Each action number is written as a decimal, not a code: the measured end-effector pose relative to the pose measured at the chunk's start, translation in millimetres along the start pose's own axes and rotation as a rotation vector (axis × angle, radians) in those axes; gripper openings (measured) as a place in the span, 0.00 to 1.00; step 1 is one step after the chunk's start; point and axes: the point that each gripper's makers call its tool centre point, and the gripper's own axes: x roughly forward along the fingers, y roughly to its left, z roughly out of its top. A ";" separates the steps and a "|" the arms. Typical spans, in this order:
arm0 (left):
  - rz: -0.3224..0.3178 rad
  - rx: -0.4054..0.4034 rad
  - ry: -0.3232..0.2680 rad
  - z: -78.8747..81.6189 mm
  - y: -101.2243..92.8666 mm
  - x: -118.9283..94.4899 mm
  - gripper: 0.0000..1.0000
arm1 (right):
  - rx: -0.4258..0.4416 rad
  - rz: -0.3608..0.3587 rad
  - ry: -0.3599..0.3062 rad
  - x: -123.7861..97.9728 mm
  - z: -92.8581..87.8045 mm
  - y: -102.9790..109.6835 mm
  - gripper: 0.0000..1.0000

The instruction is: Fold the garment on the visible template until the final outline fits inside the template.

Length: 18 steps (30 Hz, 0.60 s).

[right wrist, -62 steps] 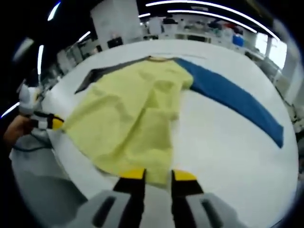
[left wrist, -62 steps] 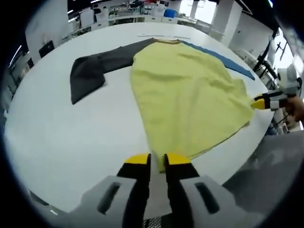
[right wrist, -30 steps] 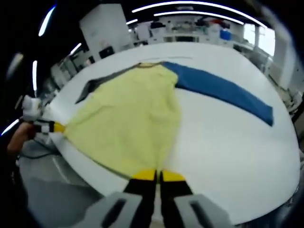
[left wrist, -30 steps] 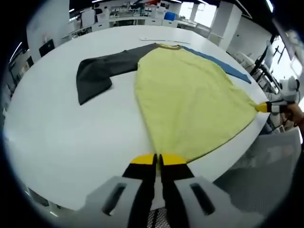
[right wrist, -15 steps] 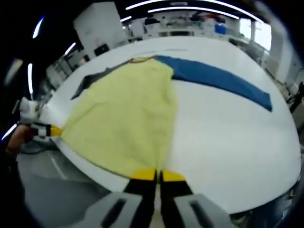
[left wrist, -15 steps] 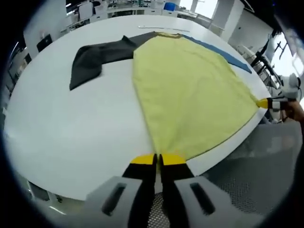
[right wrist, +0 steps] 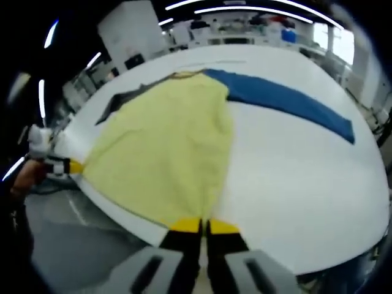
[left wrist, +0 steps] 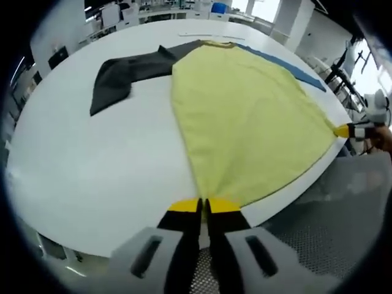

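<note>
Both grippers, left gripper [left wrist: 204, 205] and right gripper [right wrist: 204, 225], fingers clenched on the hem corners of the soft, limp garment [left wrist: 245, 116], stretch it across the white worktop [left wrist: 92, 165].

Both cams at table [left wrist: 92, 184] edge, facing across; share garment [left wrist: 245, 116].
</note>
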 end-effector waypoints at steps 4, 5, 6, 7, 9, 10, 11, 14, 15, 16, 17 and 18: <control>0.009 0.026 -0.034 4.2 3.5 -3.0 0.11 | -0.040 -0.009 -0.024 -1.9 4.2 -2.6 0.08; -0.004 0.023 -0.049 5.9 2.3 -3.6 0.17 | -0.043 -0.008 -0.035 -2.6 6.2 -3.0 0.12; -0.013 0.024 -0.066 8.5 1.1 -4.0 0.22 | -0.047 -0.007 -0.048 -3.8 8.4 -3.1 0.17; -0.016 0.027 -0.081 10.3 2.2 -5.4 0.27 | -0.058 0.002 -0.066 -5.1 11.9 -2.2 0.22; -0.022 0.050 -0.118 17.2 1.6 -7.4 0.36 | -0.072 0.009 -0.085 -9.1 18.5 -2.1 0.28; -0.026 0.059 -0.132 19.7 1.2 -8.0 0.39 | -0.081 0.012 -0.097 -10.3 21.3 -1.3 0.32; -0.028 0.053 -0.142 22.0 1.4 -10.5 0.44 | -0.101 0.018 -0.125 -12.1 27.2 0.4 0.34; -0.035 0.048 -0.208 32.4 7.3 -12.5 0.53 | -0.149 0.028 -0.184 -13.7 40.7 2.4 0.43; -0.042 0.053 -0.233 38.7 5.6 -16.3 0.55 | -0.157 0.033 -0.198 -15.9 45.1 3.0 0.45; -0.047 0.055 -0.246 41.3 5.4 -17.8 0.56 | -0.160 0.035 -0.212 -17.1 48.1 3.4 0.48; -0.058 0.042 -0.267 43.4 7.6 -17.2 0.59 | -0.170 0.038 -0.234 -18.4 54.0 3.5 0.51; -0.066 0.042 -0.276 45.1 7.8 -17.8 0.62 | -0.174 0.039 -0.241 -18.6 56.1 2.1 0.54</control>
